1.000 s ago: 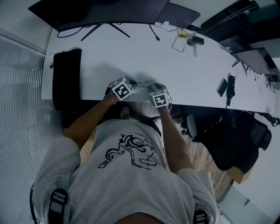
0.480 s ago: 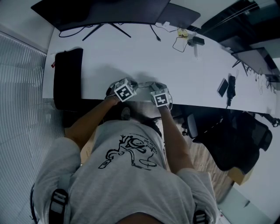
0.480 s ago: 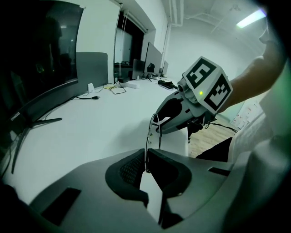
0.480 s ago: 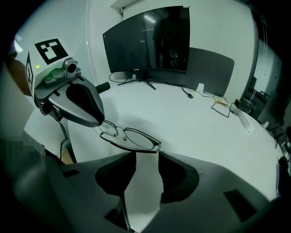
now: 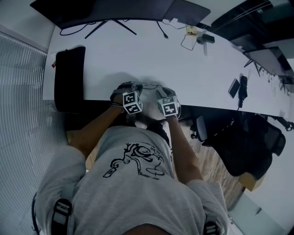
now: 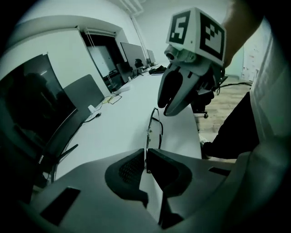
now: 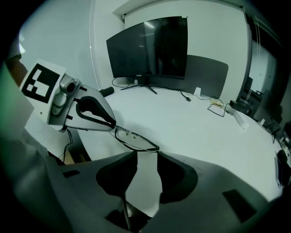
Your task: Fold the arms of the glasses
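The glasses (image 7: 135, 139) hang at the near edge of the white table (image 5: 138, 55), one end of the frame clamped tight in the left gripper (image 6: 146, 157). The right gripper (image 7: 146, 157) meets them from the right. Its jaws stand apart and have just been narrowing, and a thin rod, probably a glasses arm, runs through the gap unpinched. Open tabletop stretches far and right. A black case (image 5: 69, 78) lies at the left edge. A monitor (image 5: 105, 9) and cables (image 5: 188, 41) stand far back, and a phone (image 5: 233, 88) lies far right. An office chair (image 5: 248, 142) stands off the near edge.
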{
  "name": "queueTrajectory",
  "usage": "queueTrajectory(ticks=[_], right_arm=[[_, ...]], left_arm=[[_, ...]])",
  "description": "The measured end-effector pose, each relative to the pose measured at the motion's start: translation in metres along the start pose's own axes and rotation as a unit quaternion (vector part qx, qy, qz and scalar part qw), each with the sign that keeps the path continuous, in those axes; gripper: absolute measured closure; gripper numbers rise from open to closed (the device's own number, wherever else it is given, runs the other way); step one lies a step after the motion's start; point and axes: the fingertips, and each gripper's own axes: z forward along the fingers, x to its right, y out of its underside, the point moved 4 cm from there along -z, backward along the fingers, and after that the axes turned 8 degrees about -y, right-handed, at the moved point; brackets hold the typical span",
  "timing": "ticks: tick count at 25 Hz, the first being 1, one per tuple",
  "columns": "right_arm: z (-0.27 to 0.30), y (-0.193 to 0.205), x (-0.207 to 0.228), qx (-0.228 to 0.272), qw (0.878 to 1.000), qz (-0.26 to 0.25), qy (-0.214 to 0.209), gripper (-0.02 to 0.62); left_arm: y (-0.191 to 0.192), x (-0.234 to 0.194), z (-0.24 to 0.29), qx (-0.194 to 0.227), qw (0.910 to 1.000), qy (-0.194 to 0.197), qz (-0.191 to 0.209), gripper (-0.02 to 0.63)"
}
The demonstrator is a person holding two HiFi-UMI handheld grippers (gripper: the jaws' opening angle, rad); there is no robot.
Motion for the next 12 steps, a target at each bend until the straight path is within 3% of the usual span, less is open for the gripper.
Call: queueTrajectory(ticks=[5, 12], right_arm=[[-0.022, -0.002, -0.006, 0.028, 1.0, -0.002, 0.002, 0.468], [-0.073, -0.031, -0.007, 0.107, 0.994, 0.012, 0.003, 0.503]], left_arm=[[0.003, 0.01, 0.001, -0.007, 0.9998, 0.004, -0.017, 0.531], [-0.01, 0.003, -0.028, 0.028, 0.9934, 0.004, -0.111, 0.512]])
